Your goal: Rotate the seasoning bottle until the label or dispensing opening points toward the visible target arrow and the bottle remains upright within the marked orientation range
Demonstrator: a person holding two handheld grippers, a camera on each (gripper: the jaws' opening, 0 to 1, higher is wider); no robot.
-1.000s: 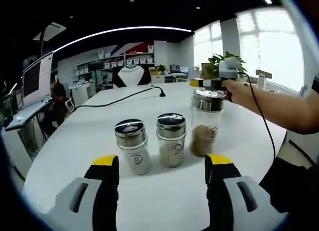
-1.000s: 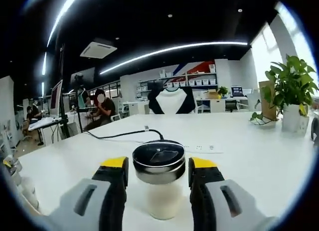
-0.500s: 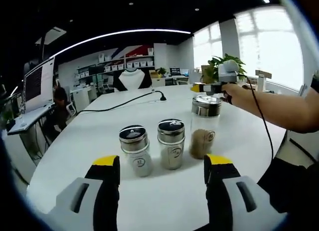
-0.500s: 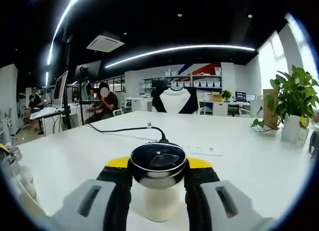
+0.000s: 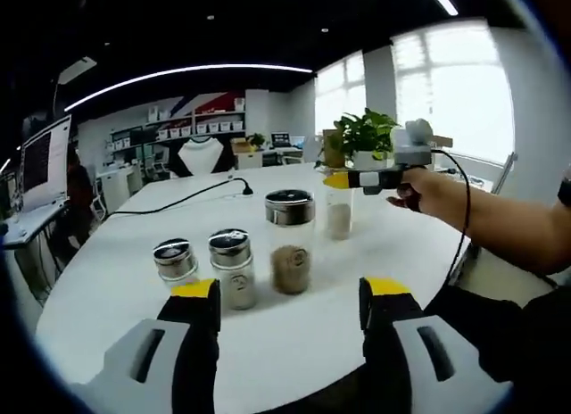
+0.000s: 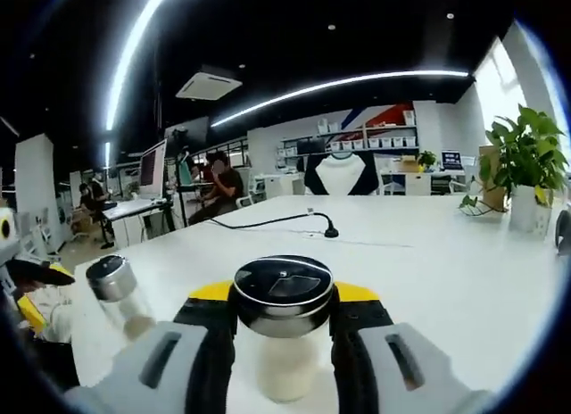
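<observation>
Right now the right gripper [image 6: 283,320] is pinching a seasoning bottle [image 6: 284,329] just under its dark metal cap, its jaws pressing on both sides of the neck; the pale powder inside is showing between them. In the left gripper view that same bottle [image 5: 337,211] is standing upright at about one o'clock, with the right gripper [image 5: 361,178] clamped at its top and the person's hand [image 5: 431,189] behind it, a black cable trailing down.

Nearer, the left gripper [image 5: 287,298] is hanging over the white bench [image 5: 134,253] with its jaws spread wide, nothing between them. Beyond them three more bottles are standing in a row: a tall brown-filled jar [image 5: 290,241] at twelve o'clock, a medium shaker [image 5: 232,268] beside it, and a small shaker [image 5: 175,261] at eleven o'clock. That makes four bottles in this view.

In the right gripper view, one other jar [image 6: 119,295] is sitting at nine o'clock; which of the three it is, I cannot tell. A potted plant [image 6: 523,178] is standing at three o'clock. No arrow marking can be made out on the bench.
</observation>
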